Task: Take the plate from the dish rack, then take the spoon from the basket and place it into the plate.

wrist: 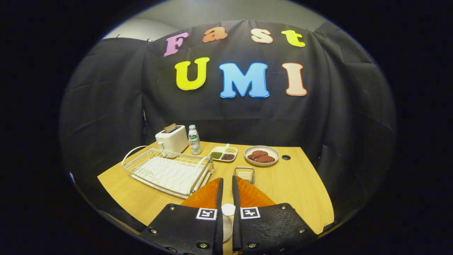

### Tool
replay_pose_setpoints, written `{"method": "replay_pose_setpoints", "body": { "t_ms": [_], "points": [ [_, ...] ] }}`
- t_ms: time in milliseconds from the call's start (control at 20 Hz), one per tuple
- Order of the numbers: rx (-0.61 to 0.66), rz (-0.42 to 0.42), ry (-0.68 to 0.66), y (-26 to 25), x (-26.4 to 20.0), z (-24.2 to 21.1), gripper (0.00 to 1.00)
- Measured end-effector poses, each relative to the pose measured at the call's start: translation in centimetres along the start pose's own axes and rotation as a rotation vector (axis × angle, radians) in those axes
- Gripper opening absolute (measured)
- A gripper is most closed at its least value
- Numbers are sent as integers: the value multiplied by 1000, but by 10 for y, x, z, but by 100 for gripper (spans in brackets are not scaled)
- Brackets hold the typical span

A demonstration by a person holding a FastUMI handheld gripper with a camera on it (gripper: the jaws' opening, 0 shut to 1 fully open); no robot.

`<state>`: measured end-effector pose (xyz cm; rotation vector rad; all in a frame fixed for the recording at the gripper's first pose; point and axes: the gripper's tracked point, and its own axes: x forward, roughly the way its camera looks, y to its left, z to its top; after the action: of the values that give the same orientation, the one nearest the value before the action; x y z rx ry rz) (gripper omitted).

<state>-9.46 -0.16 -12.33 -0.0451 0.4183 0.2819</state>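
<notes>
An orange plate [255, 197] lies on the wooden table [297, 184], directly under my fingers and partly hidden by them. My gripper [227, 181] hovers over it, shut on a white spoon [228, 210] that is pinched between the two fingers [219, 198] far back from their tips. Just ahead of the fingertips, at the plate's far edge, stands a small wire basket [244, 174], which looks empty. The white wire dish rack [168, 171] sits to the left of the plate with nothing in its slots.
Beyond the rack stand a white toaster [172, 140] with a slice in it and a small bottle [194, 140]. A divided tray of grains [223, 153] and a bowl of reddish-brown food [262, 156] sit beyond the basket. A dark hole [286, 157] marks the table to the bowl's right.
</notes>
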Motion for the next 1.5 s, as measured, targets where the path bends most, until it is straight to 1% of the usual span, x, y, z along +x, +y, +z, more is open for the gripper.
{"method": "replay_pose_setpoints", "body": {
  "t_ms": [250,400,500,800,1000,1200,1400,1450,1500],
  "points": [
    [-31,46,80,28,10,-25,10],
    [-52,90,122,47,21,-37,10],
    [-65,125,138,60,29,-42,10],
    [-119,186,200,94,60,-62,10],
    [-149,236,214,114,73,-63,10],
    [-193,250,229,120,80,-67,10],
    [-184,275,236,125,82,-68,11],
    [-189,278,241,124,82,-69,13],
    [-188,286,236,124,82,-69,13]
  ]
}}
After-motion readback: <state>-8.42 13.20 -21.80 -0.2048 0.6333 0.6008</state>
